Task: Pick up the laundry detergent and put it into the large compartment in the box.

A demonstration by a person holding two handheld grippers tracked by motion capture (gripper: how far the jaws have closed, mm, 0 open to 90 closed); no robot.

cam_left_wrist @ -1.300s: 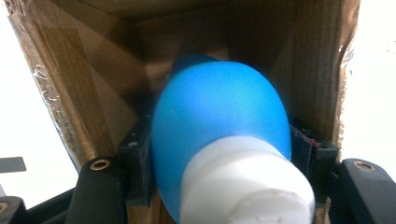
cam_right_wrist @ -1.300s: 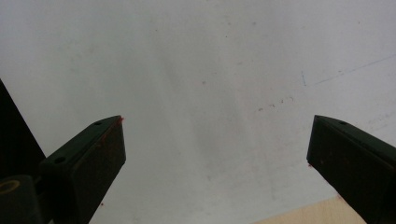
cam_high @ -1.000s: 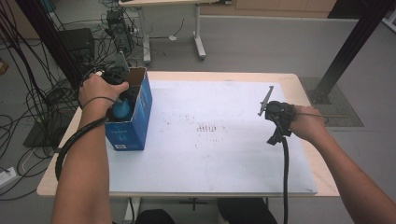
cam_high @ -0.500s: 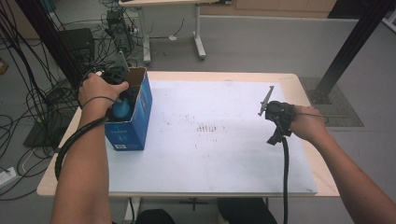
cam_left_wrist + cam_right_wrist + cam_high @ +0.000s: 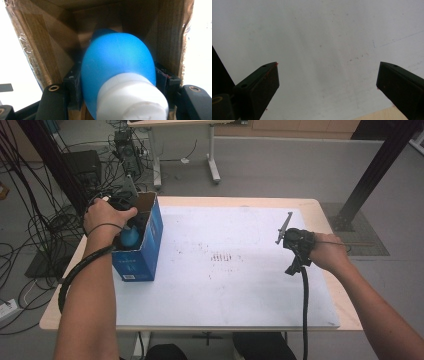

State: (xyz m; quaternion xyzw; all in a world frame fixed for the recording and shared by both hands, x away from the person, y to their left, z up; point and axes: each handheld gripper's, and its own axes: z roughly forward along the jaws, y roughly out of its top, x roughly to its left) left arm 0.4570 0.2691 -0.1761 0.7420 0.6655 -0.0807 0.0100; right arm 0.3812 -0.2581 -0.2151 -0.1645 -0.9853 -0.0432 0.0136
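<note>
Box [image 5: 137,255] walls hem the left gripper [image 5: 117,82]; white sheet [image 5: 225,285] lies open.

Matt cardboard box [image 5: 141,251] (smooth plastic bottle [image 5: 117,67])

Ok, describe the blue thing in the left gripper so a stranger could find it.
Start at the white-topped table and go to the blue cardboard box at its left edge. Inside its open top, the left gripper clamps a smooth, round blue bottle with a white ribbed cap.

grey floor [image 5: 280,165], cable tangle [image 5: 30,220] at left. second desk [image 5: 185,140] beyond. black post [image 5: 375,170] at right.
</note>
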